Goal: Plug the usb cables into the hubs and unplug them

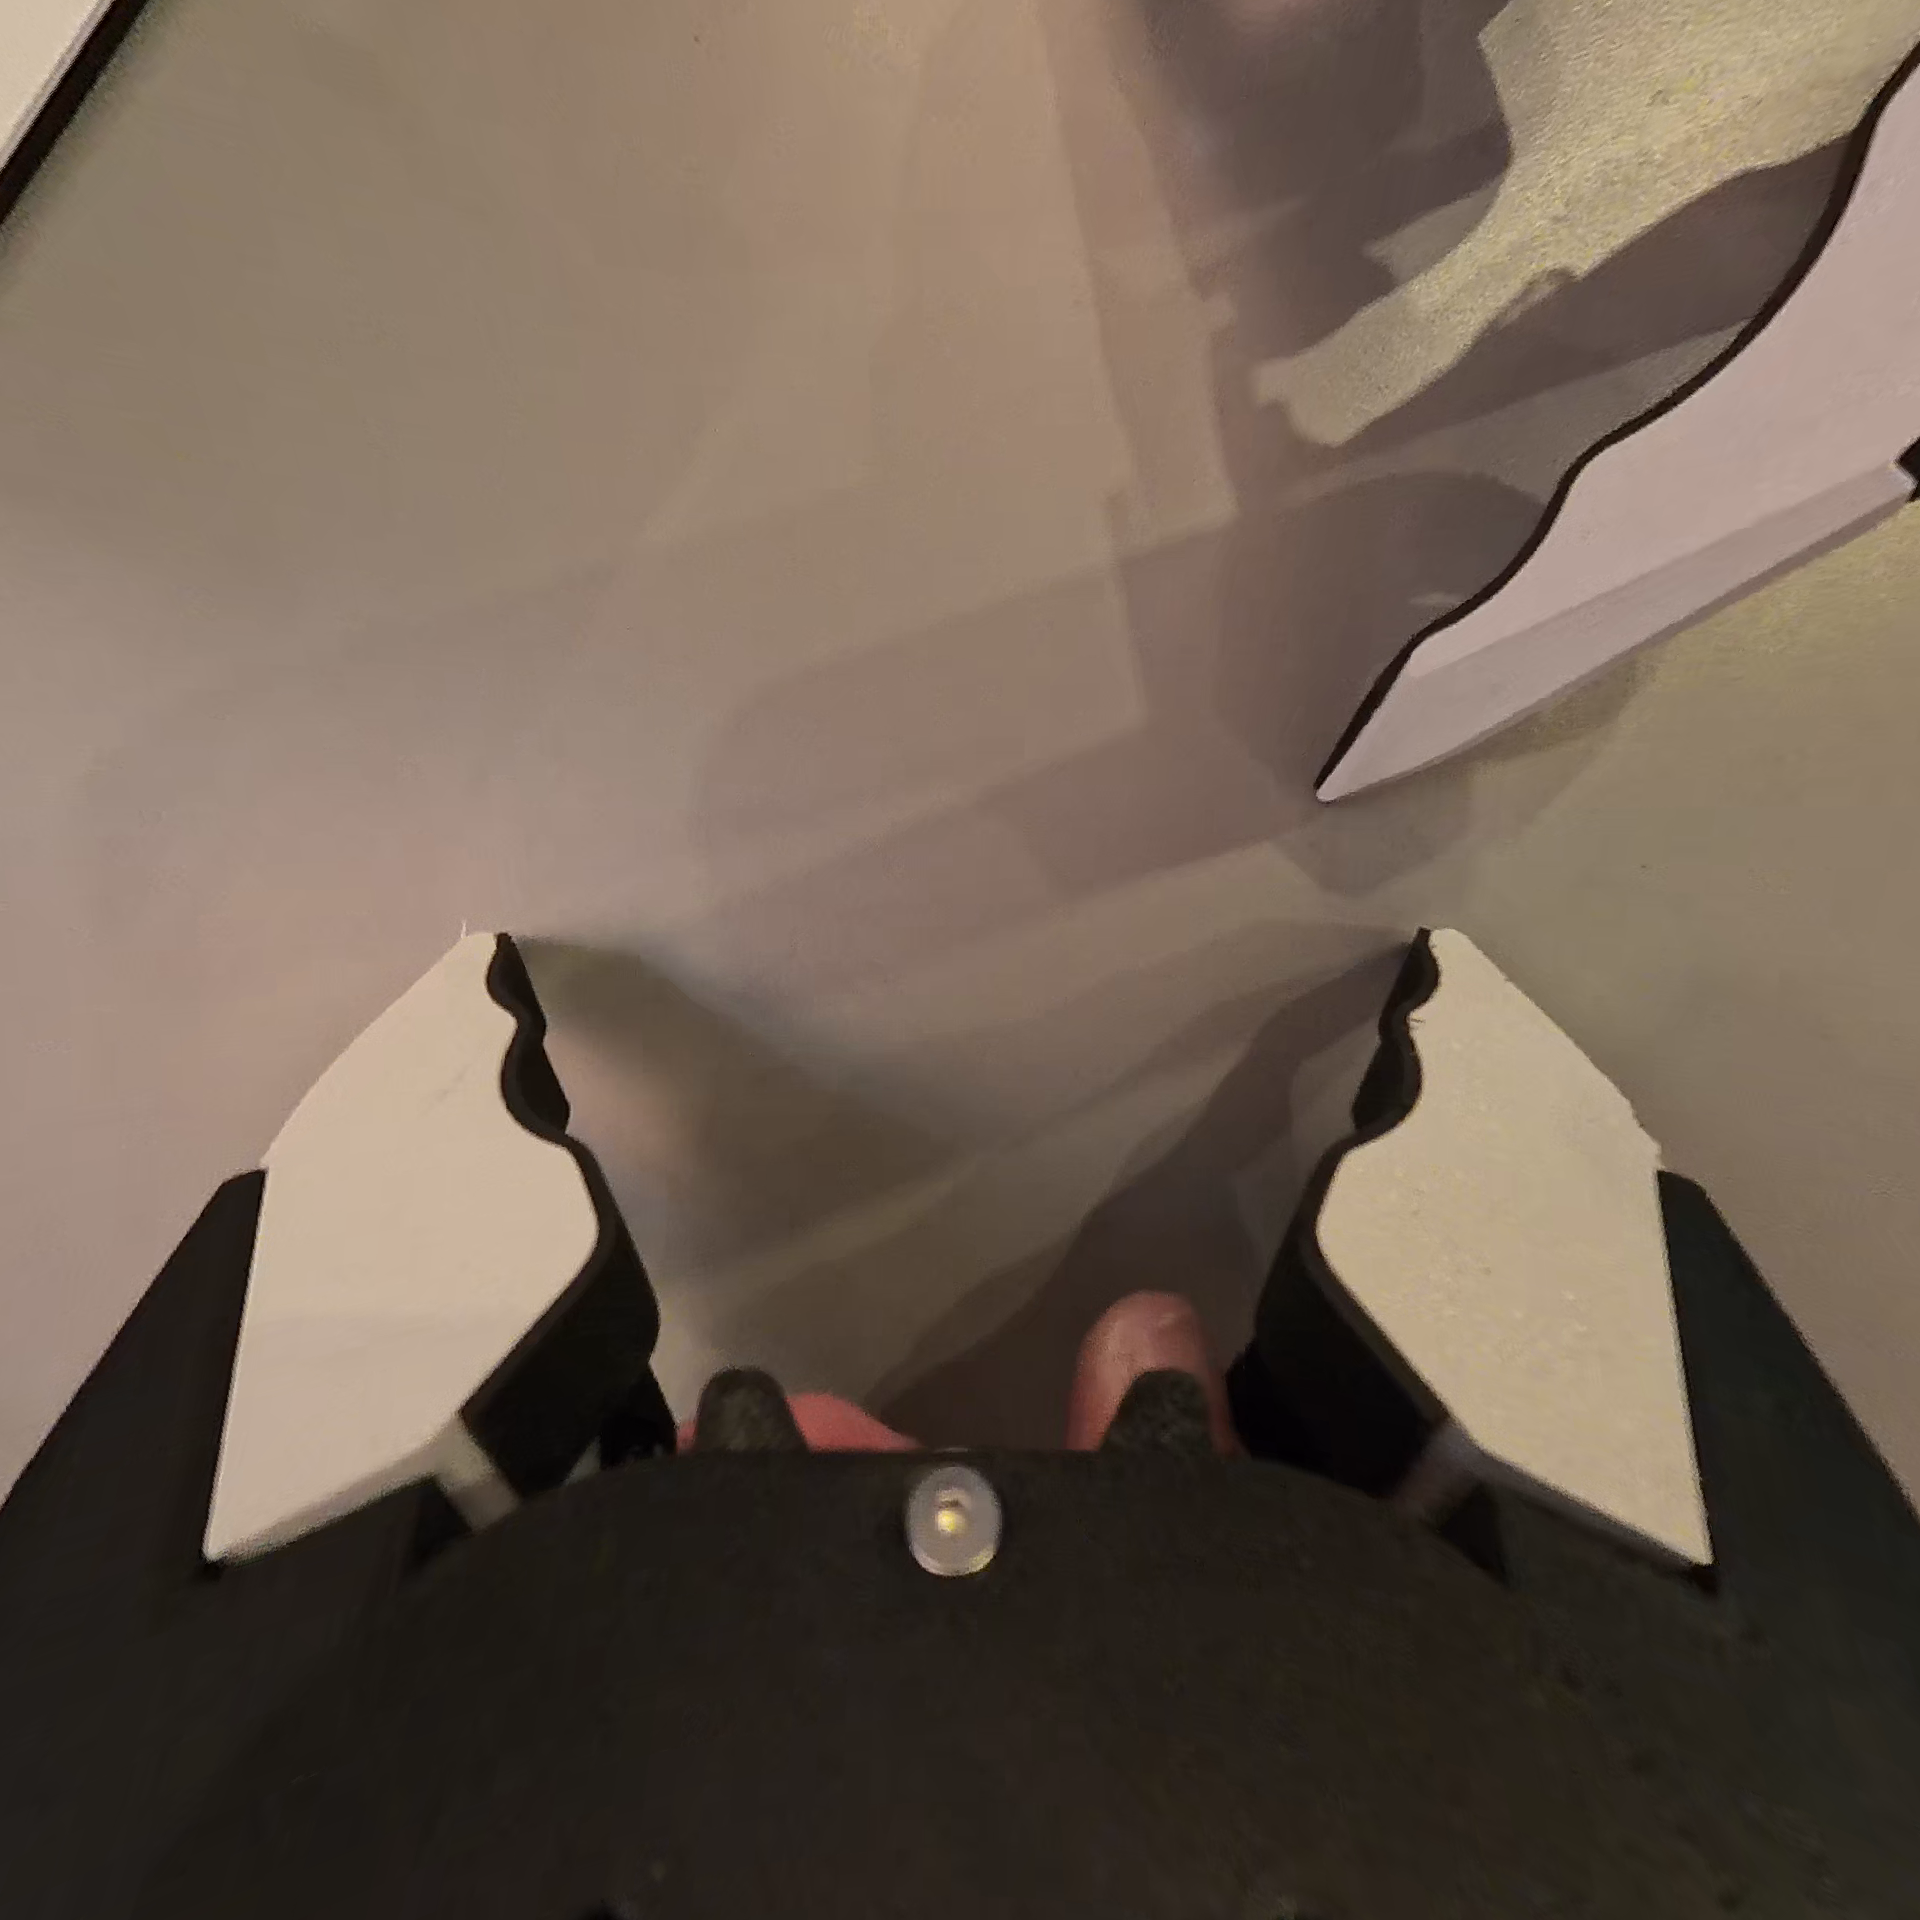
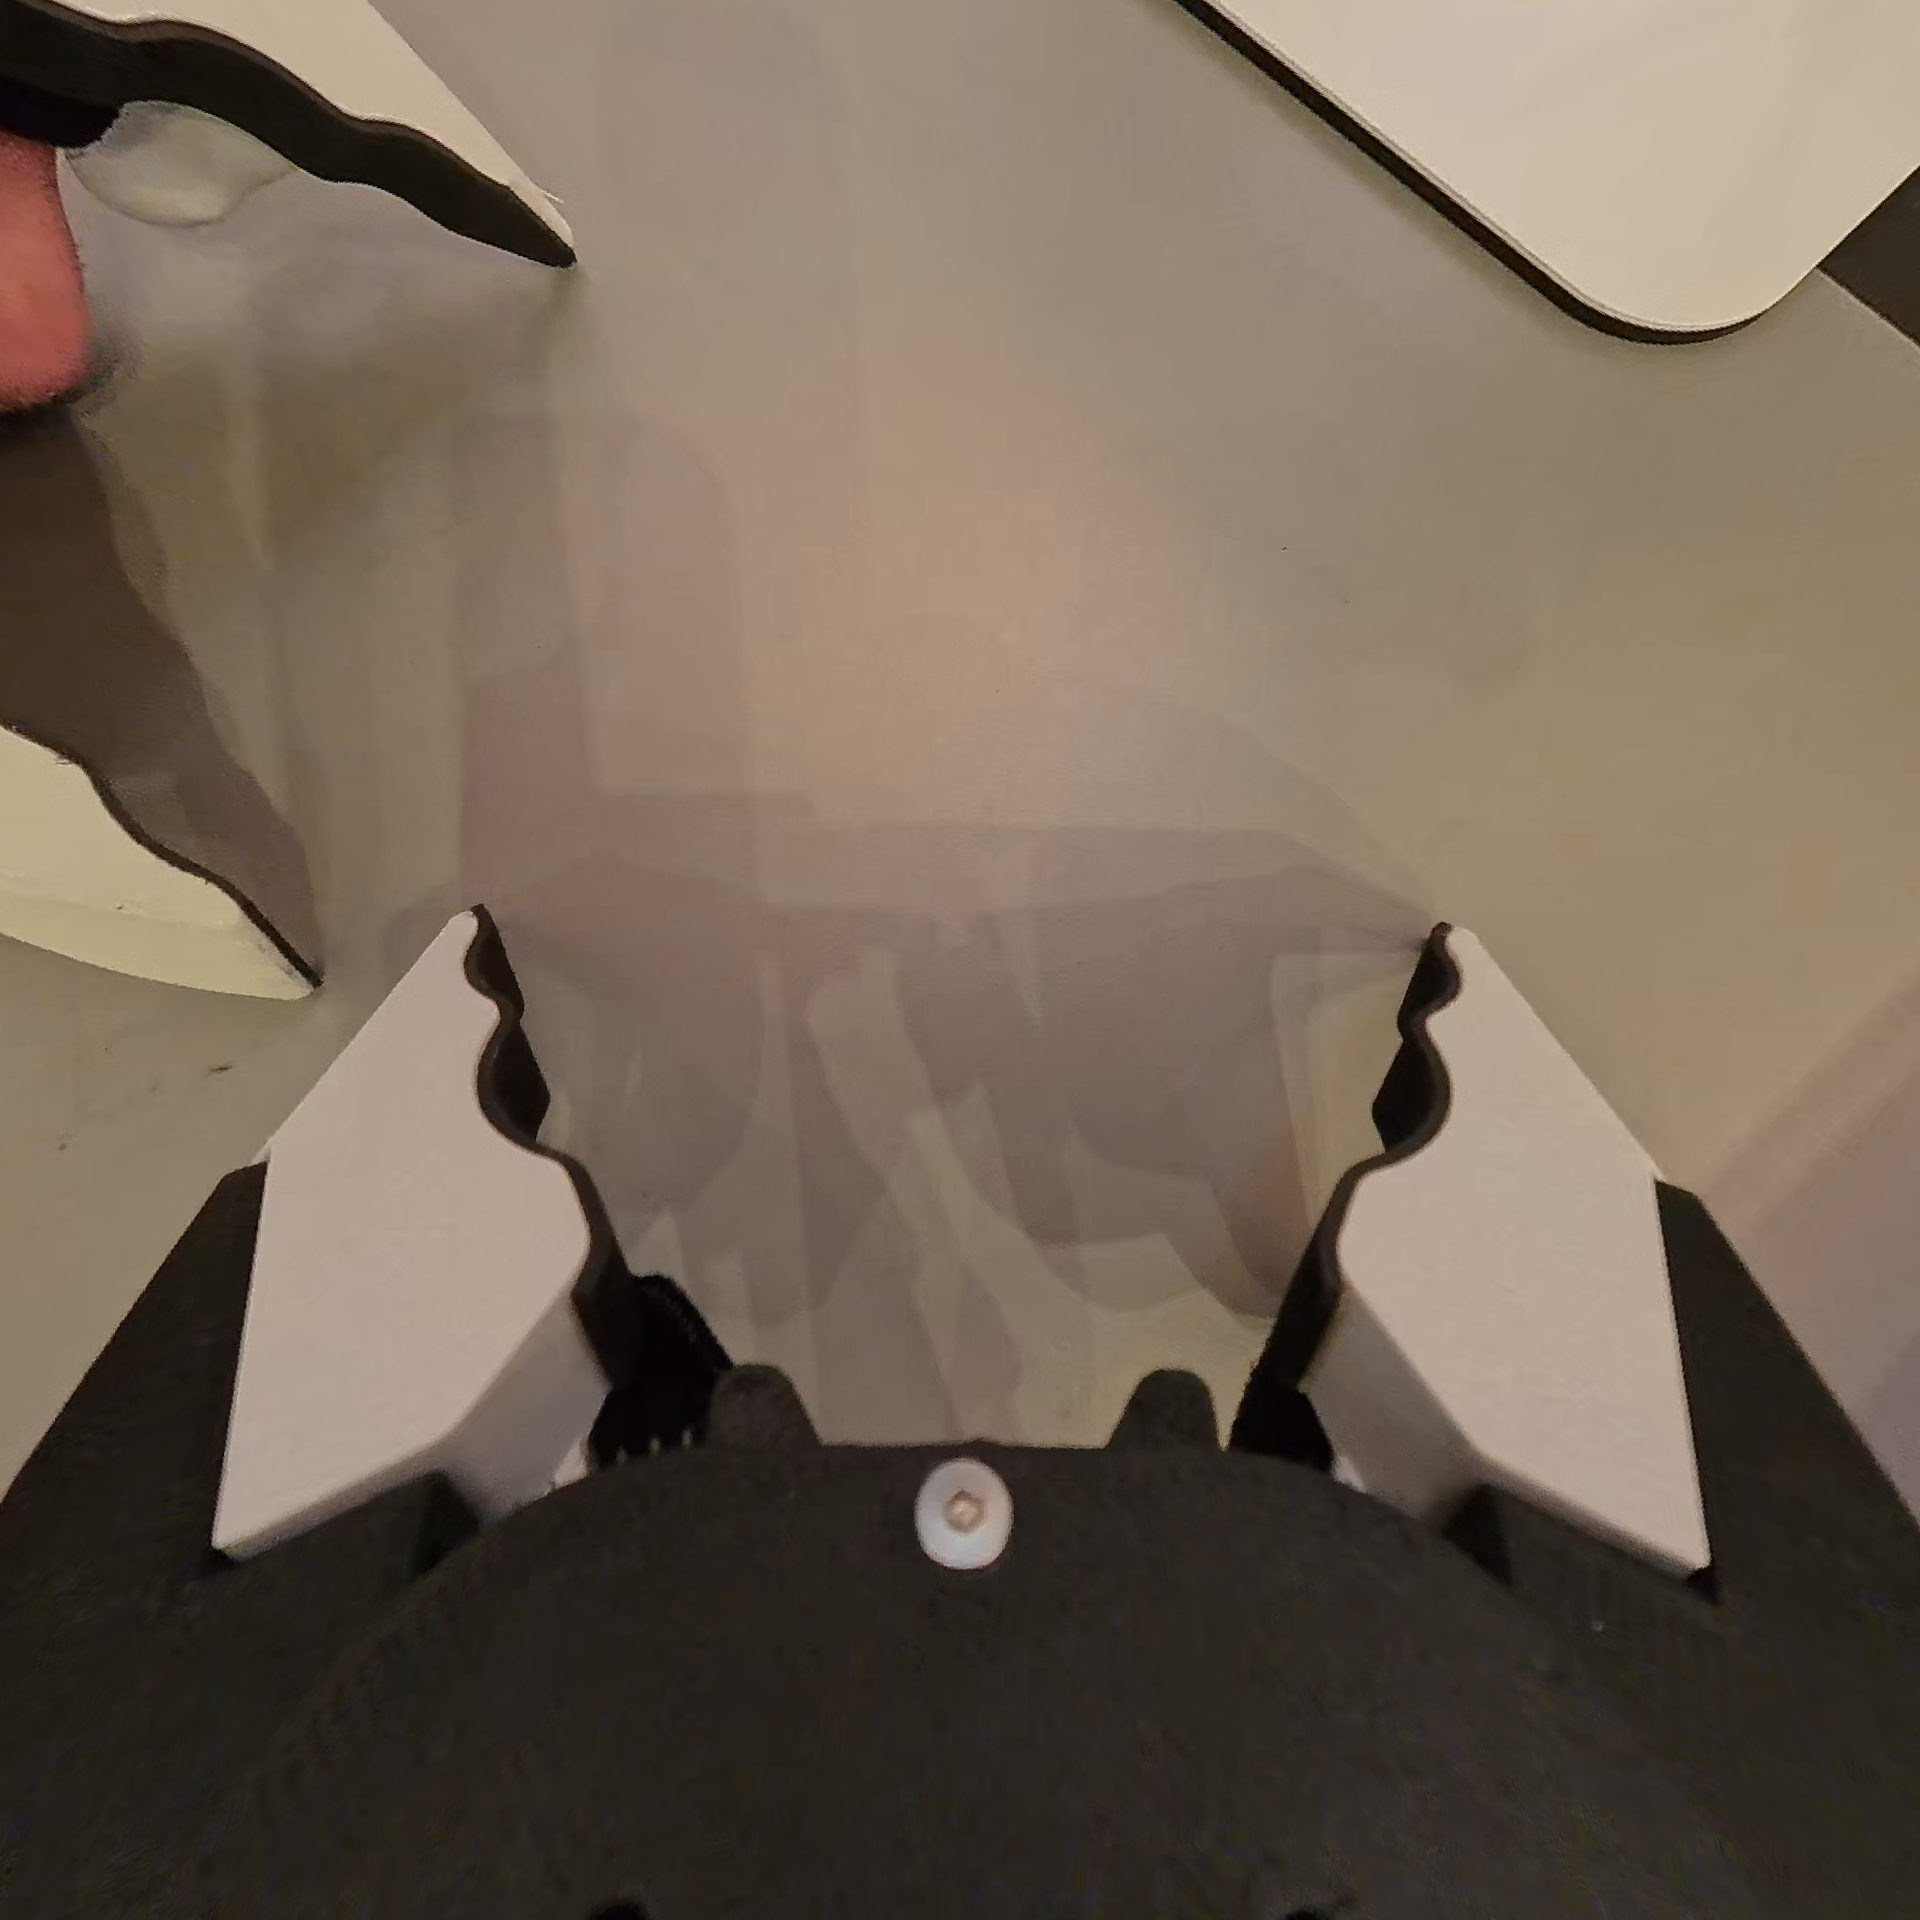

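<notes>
Plainly, the left gripper [image 1: 961, 935] and right gripper [image 2: 956, 925] hovered over bare desk [image 2: 1039, 520], jaws wide and empty. No usb cables or hubs showed in either view. Best first to locate a cable, then approach its plug squarely.

A plain, pale grey tabletop [image 1: 520, 520] fills both wrist views, smooth and matte, crossed only by soft overlapping shadows. In the right wrist view the same surface [image 2: 1039, 468] carries a flat white slab [image 2: 1621, 135] with a thin dark edge and a rounded corner, lying at about 1 o'clock and cut off by the frame; what it is cannot be told. A dark strip shows past the slab at the right edge. In the left wrist view a white, dark-edged corner [image 1: 42, 62] sits at about 10 o'clock.
</notes>
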### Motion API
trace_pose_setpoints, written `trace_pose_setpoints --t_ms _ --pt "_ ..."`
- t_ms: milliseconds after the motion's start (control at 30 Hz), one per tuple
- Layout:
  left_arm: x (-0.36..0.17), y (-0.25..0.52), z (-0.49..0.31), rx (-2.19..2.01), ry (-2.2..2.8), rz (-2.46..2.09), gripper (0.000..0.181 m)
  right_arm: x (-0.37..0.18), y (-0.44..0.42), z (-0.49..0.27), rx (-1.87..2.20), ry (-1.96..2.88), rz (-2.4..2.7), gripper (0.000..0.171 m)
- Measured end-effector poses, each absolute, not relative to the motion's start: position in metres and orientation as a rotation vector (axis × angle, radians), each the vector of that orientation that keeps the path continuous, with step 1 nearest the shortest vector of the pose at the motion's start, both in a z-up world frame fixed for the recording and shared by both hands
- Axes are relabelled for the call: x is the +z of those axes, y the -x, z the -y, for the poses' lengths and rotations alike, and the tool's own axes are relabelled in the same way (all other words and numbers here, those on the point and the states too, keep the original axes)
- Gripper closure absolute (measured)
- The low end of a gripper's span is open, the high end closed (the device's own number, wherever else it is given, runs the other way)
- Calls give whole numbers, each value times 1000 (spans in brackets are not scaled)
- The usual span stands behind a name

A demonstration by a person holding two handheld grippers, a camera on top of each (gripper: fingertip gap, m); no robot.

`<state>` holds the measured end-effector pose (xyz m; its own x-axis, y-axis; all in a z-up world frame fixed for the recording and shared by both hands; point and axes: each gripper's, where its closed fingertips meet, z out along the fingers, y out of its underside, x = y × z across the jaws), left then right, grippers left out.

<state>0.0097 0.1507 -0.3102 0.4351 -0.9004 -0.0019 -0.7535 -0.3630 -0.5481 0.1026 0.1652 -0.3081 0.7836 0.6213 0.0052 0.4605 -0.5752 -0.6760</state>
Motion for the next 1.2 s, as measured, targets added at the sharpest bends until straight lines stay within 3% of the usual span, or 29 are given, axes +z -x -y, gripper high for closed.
trace_pose_setpoints --t_ms 833,1033,1200 --pt "-308 -12 -150 -402 2178 -1413 35 -308 -103 -165 304 2286 799 12" --pt "-306 -13 -147 -416 2143 -1403 45 -308 -103 -165 304 2286 799 12" --pt "-309 -15 -147 -423 2168 -1403 37 -308 -103 -165 304 2286 799 12"
